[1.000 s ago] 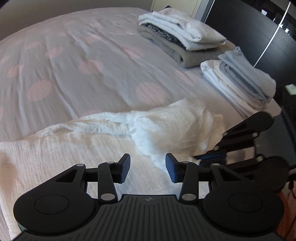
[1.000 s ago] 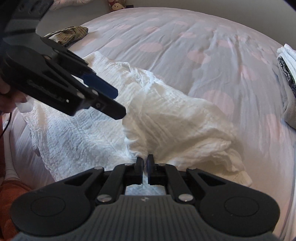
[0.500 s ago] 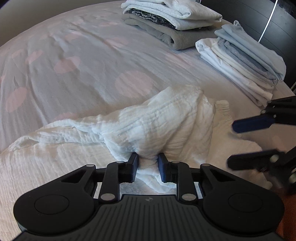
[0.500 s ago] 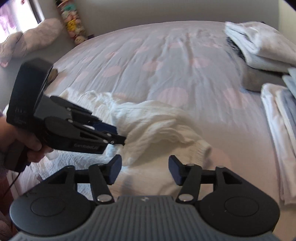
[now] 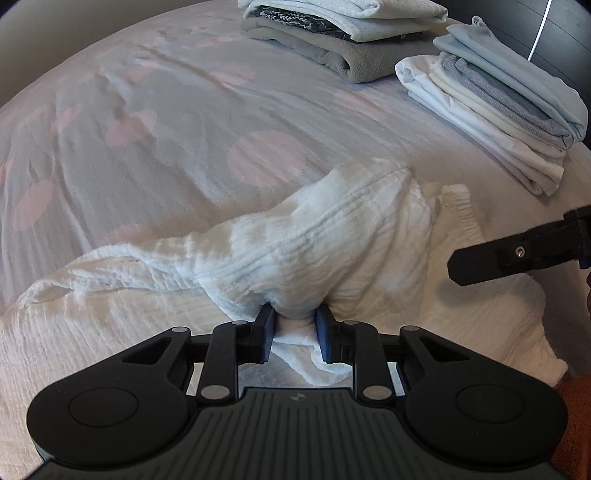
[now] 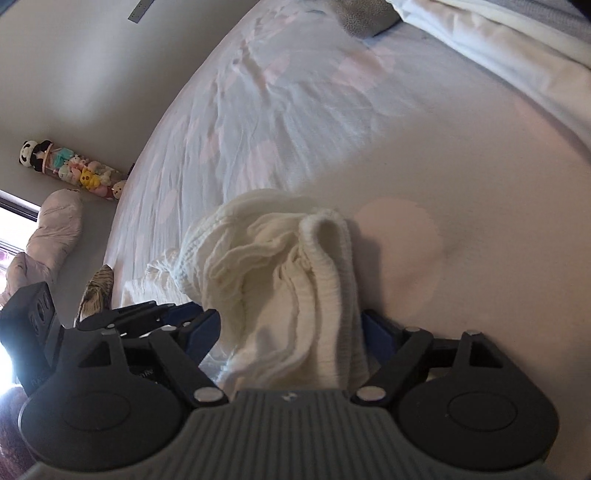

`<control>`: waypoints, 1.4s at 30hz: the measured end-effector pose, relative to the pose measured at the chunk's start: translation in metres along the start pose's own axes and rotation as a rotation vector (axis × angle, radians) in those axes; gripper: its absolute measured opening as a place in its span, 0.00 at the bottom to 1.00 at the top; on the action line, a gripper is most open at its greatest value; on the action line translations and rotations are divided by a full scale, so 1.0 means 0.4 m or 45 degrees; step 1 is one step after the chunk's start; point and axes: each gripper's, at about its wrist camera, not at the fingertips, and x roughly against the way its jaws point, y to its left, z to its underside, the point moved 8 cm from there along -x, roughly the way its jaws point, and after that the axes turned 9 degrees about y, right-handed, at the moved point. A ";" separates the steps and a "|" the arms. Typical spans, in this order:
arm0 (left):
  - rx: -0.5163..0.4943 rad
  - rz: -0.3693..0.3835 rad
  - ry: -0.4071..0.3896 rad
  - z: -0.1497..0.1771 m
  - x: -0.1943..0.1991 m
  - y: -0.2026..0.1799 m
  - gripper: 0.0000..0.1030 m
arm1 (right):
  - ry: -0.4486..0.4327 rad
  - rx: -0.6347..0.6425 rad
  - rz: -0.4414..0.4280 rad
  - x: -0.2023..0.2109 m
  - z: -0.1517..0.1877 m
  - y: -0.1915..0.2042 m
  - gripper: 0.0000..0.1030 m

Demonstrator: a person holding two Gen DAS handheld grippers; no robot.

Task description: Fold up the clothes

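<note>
A white crinkled garment [image 5: 332,251] lies bunched on the near part of the bed. My left gripper [image 5: 294,330] is shut on a raised fold of it near the front edge, and the cloth bulges above the pads. One finger [image 5: 513,254] of my right gripper reaches in from the right, above the garment's ribbed elastic hem [image 5: 460,210]. In the right wrist view my right gripper [image 6: 290,328] has its jaws opening wide. The white garment [image 6: 295,280] and its rolled hem lie loose between them. My left gripper [image 6: 147,314] shows at the lower left.
The bedsheet [image 5: 166,122] is pale with pink dots. Two stacks of folded clothes [image 5: 343,33] [image 5: 491,107] sit at the far right. A row of plush toys [image 6: 74,170], a pink pillow [image 6: 55,229] and a patterned cloth [image 6: 96,291] lie by the far wall.
My left gripper dropped onto the garment and shut on a fold. My right gripper let go, opened wide, rolled over and moved across to the hem end.
</note>
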 end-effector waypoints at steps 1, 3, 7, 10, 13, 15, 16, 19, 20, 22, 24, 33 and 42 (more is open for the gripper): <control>-0.003 -0.007 -0.001 -0.002 -0.002 -0.003 0.21 | 0.007 -0.001 -0.022 -0.008 -0.006 0.009 0.85; 0.010 -0.003 -0.002 -0.002 -0.003 -0.001 0.21 | 0.021 0.001 -0.052 -0.025 -0.017 0.025 0.90; 0.022 0.009 0.001 -0.003 -0.002 0.004 0.21 | 0.021 0.068 0.027 -0.050 -0.023 0.040 0.90; 0.029 0.021 -0.002 -0.003 -0.001 0.007 0.21 | 0.013 0.104 0.085 -0.063 -0.028 0.046 0.65; 0.026 0.027 -0.004 -0.003 -0.001 0.008 0.21 | 0.001 0.047 0.080 -0.059 -0.038 0.023 0.40; 0.025 0.028 -0.003 -0.004 -0.001 0.008 0.21 | 0.002 0.045 0.067 -0.061 -0.036 0.024 0.29; 0.025 0.028 -0.001 -0.004 0.000 0.008 0.21 | 0.002 0.049 0.067 -0.061 -0.034 0.026 0.24; 0.019 0.035 -0.014 -0.004 0.011 0.010 0.21 | -0.008 0.061 0.065 -0.051 -0.031 0.042 0.22; 0.014 0.044 -0.025 -0.003 0.018 0.013 0.21 | -0.011 0.063 0.064 -0.046 -0.031 0.049 0.21; 0.008 0.072 -0.049 0.001 0.039 0.021 0.21 | -0.014 0.066 0.061 -0.034 -0.031 0.065 0.21; 0.000 0.087 -0.066 0.007 0.068 0.035 0.23 | -0.013 0.082 0.066 -0.021 -0.031 0.088 0.21; -0.079 -0.073 -0.072 0.102 0.209 0.190 0.30 | 0.004 0.115 0.081 0.021 -0.022 0.231 0.21; 0.138 -0.204 -0.146 0.212 0.299 0.454 0.30 | 0.002 0.261 0.218 0.005 0.021 0.444 0.21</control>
